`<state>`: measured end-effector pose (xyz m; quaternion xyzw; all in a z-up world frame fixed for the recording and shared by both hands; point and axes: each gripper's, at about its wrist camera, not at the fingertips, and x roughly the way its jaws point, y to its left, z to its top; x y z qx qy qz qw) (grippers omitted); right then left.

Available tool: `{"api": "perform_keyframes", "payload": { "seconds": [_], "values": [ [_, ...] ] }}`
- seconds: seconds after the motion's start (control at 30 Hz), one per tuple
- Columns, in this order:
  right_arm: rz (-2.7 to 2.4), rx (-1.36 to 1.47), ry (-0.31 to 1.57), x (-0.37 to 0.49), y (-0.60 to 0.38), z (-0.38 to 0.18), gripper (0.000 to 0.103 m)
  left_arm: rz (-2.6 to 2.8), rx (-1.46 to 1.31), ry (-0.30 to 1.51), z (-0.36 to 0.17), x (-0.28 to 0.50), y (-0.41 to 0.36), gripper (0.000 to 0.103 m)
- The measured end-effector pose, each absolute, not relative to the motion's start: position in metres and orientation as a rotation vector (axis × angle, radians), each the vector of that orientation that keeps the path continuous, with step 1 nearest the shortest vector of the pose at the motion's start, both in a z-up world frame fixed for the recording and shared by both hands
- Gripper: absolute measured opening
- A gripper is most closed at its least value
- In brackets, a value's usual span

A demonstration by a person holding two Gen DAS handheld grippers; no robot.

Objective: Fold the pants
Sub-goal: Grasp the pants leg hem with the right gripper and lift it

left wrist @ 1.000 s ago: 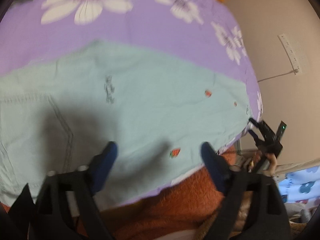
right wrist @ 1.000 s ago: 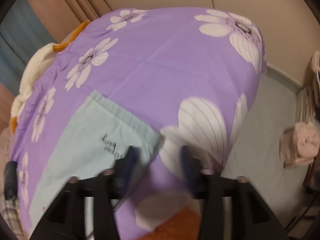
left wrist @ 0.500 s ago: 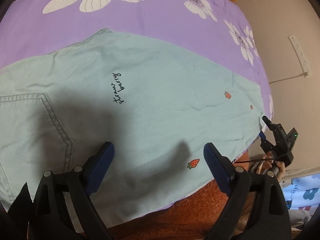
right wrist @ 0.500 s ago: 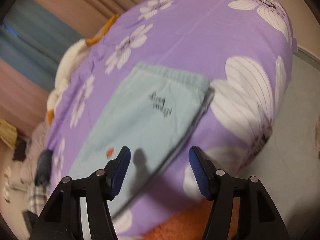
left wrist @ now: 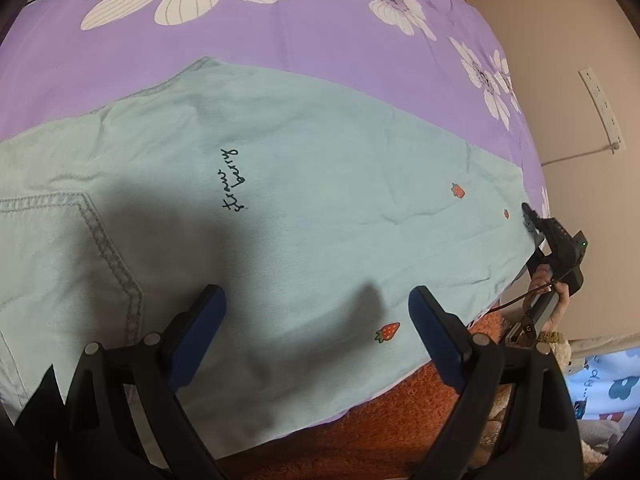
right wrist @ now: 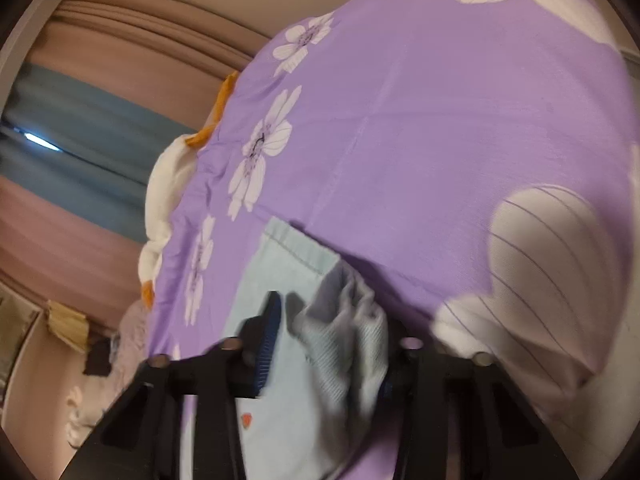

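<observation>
"Straw berry" script on pants (left wrist: 320,184)

You have one pair of pants (left wrist: 320,184), pale mint, on one purple bedsheet (left wrist: 280,36). On the pants you can count four strawberry prints in the left wrist view, the clearest near the lower edge (left wrist: 388,331), plus one line of handwritten script (left wrist: 232,182) and one stitched pocket (left wrist: 60,248). Two grippers are in your hands: the left gripper (left wrist: 316,320) and the right gripper (right wrist: 326,350). One orange blanket (left wrist: 360,440) lies below the sheet.
</observation>
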<state>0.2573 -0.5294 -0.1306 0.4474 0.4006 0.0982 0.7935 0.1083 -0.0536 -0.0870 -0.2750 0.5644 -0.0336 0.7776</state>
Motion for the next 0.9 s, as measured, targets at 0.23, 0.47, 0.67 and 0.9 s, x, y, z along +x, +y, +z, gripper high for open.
{"api": "perform_keyframes", "payload": {
  "seconds": [0.23,0.47,0.67,0.9],
  "values": [
    [0.166,0.859,0.834,0.246,-0.521,-0.101,0.01,-0.028,-0.616,1.21,-0.079,0.095,-0.038,0.077],
    [0.265,0.732,0.716,0.231,-0.488,-0.028,0.009,0.034,-0.617,1.118,-0.053,0.084,-0.017,0.078],
    [0.408,0.609,0.622,0.211,-0.436,0.029,0.009,0.057,-0.648,1.069,-0.044,0.074,-0.002,0.078],
    [0.601,0.456,0.606,0.196,-0.36,0.061,0.009,0.102,-0.674,1.052,-0.043,0.063,0.012,0.078]
  ]
}}
